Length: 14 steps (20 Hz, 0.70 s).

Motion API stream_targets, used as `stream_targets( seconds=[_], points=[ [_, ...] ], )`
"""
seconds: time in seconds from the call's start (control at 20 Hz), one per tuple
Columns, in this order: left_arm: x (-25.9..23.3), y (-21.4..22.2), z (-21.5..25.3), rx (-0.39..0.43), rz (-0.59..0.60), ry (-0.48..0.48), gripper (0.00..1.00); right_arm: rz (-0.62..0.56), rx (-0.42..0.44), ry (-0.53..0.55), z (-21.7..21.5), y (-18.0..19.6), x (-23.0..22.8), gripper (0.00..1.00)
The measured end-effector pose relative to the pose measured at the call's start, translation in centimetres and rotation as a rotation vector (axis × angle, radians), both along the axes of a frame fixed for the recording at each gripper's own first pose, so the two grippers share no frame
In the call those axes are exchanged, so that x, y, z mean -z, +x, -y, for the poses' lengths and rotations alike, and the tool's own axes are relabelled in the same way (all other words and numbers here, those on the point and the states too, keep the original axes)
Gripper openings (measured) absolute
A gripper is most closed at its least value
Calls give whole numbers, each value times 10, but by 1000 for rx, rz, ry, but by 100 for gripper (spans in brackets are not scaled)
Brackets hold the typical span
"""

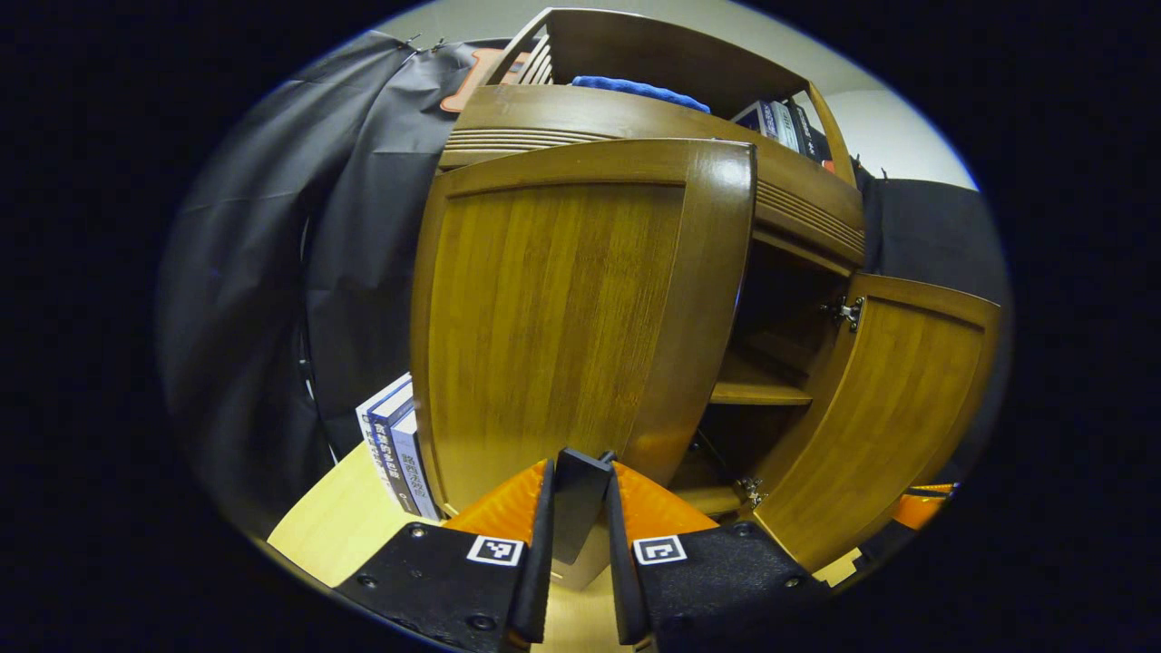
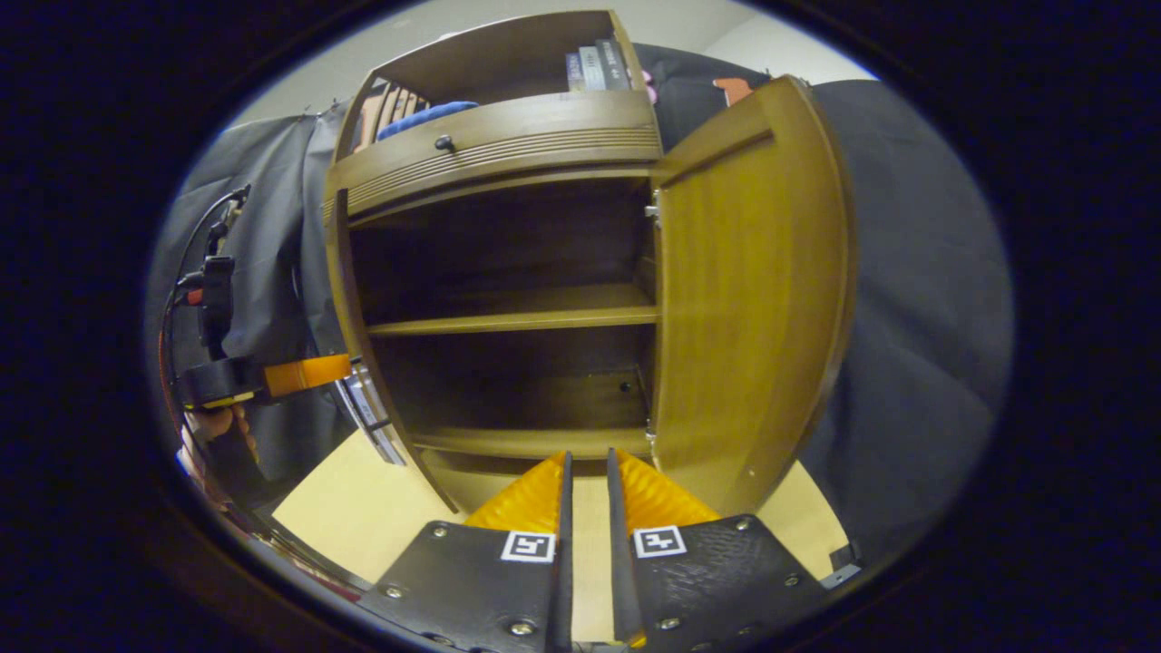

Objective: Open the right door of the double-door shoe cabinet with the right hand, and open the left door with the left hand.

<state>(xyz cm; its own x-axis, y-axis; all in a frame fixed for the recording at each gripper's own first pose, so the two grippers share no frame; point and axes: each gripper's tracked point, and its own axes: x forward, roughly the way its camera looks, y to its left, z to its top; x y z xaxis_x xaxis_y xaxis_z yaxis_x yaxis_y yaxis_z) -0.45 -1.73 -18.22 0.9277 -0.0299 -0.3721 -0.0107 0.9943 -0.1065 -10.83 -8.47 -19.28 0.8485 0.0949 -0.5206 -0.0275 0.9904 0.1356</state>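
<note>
The brown wooden shoe cabinet (image 2: pixel 494 136) stands on a light table with both doors swung out. In the left gripper view the left door (image 1: pixel 562 317) fills the middle, and my left gripper (image 1: pixel 580 476) is shut on its dark handle (image 1: pixel 579 494) low on the door. The right door (image 1: pixel 898 408) hangs open at the right. In the right gripper view the right door (image 2: pixel 753 290) stands wide open, and the left door (image 2: pixel 345 272) shows edge-on. My right gripper (image 2: pixel 587 472) sits low before the cabinet, its fingers a little apart with nothing between them. A hand (image 2: pixel 213 426) holds the left gripper (image 2: pixel 272 376).
Inside are a middle shelf (image 2: pixel 517 319) and a dark floor board. Several books (image 1: pixel 395 449) lean beside the cabinet's left side. A blue cloth (image 1: pixel 639 91) and more books (image 2: pixel 594 68) lie in the top compartment. The light table (image 2: pixel 354 517) runs in front.
</note>
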Motion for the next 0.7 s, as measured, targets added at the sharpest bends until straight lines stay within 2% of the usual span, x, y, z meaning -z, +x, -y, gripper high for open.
stream_targets(
  seconds=[0.2, 0.5, 0.55, 0.6, 0.7],
  points=[
    [-4, -15, -13, -38, -5, -17, 26, 2, -70, 18, -24, 10, 1, 17],
    [-11, -37, -38, -95, 0, -9, 16, -7, -154, 43, -55, 12, 6, 17],
    [-13, -39, -43, -107, 0, -14, 12, -9, -167, 44, -58, 10, 8, 17],
    [-14, -42, -47, -119, 1, -18, 15, -11, -178, 45, -61, 12, 8, 17],
    [-15, -47, -55, -138, 4, -23, 11, -13, -198, 51, -68, 13, 10, 17]
  ],
)
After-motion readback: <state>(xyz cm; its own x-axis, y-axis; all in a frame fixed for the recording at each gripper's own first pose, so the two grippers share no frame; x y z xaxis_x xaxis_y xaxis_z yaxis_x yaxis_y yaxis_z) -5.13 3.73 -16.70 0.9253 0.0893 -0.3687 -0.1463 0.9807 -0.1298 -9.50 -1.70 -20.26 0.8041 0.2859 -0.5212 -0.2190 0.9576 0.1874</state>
